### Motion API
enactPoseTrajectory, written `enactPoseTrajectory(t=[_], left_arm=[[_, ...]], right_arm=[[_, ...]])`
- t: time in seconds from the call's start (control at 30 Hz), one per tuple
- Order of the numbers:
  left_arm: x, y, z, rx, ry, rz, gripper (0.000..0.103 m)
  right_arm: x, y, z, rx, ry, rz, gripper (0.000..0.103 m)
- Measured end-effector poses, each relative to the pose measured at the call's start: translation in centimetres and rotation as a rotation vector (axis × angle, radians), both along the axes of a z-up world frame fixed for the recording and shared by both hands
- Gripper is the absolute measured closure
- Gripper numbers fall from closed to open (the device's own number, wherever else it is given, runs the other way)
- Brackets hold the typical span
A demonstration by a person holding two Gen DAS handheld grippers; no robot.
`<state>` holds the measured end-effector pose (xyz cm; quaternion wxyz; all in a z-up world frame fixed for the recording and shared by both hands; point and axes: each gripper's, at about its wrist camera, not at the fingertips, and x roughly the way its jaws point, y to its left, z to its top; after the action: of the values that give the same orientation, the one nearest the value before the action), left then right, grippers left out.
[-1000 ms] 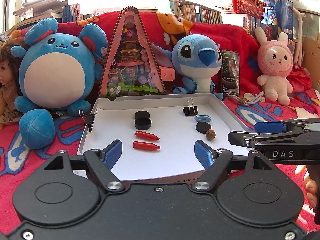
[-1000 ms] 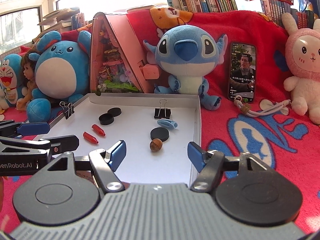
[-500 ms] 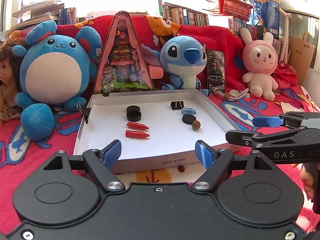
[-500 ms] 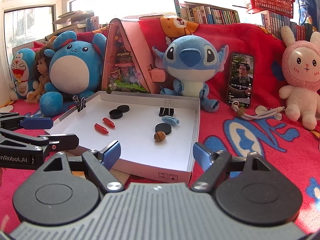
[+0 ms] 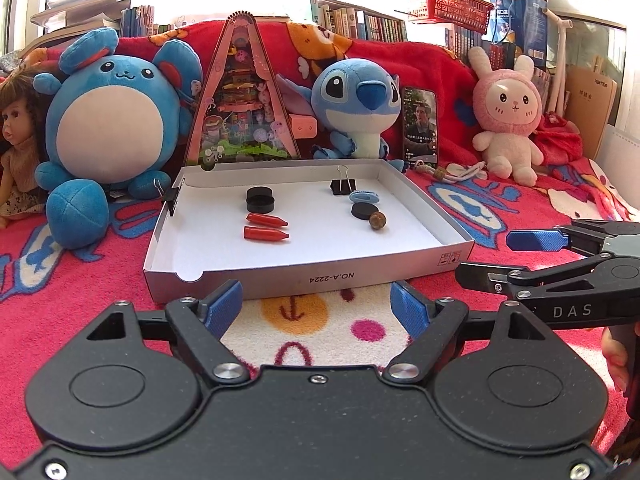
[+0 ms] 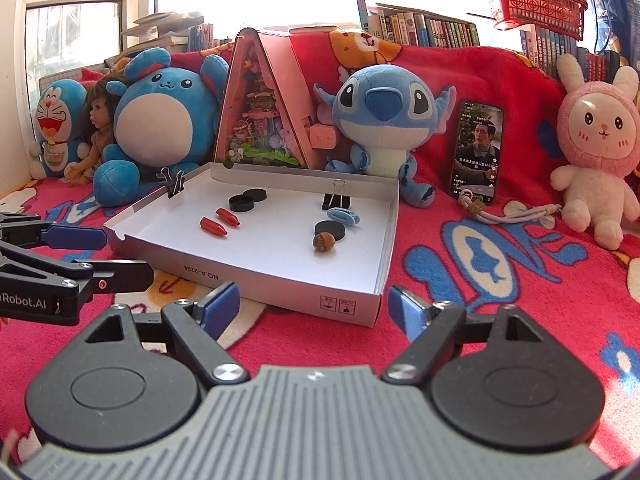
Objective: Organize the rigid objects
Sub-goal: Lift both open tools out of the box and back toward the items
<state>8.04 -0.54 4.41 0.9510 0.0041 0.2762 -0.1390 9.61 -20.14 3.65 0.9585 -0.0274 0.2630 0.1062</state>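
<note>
Both hand-held grippers wide, empty, just short of box.
Left hand-held gripper (image 5: 317,306) & right hand-held gripper (image 6: 314,306) near white cardboard box (image 5: 312,278); two red bullet-shaped pieces (image 5: 265,227) inside.

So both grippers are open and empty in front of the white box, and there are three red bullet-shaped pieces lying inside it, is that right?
Not quite: the box holds two red bullet-shaped pieces, not three, as the left wrist view shows and the right wrist view confirms. The rest stands: the left gripper and right gripper are both open and empty in front of it.
</note>
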Motion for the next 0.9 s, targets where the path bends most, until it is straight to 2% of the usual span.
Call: enactPoseTrajectory(t=[0.5,0.9], left_arm=[[-2.3,0.9,-1.6,0.017,0.029,-0.003,0.023],[-5.1,0.4,-2.3,0.045,0.044,-0.094,0.023]], right_arm=[[-2.7,0.6,-1.9,-0.031,0.039,0.029,0.014],[-5.0,1.8,-2.5,-0.081,0.037,0.178,0.013]])
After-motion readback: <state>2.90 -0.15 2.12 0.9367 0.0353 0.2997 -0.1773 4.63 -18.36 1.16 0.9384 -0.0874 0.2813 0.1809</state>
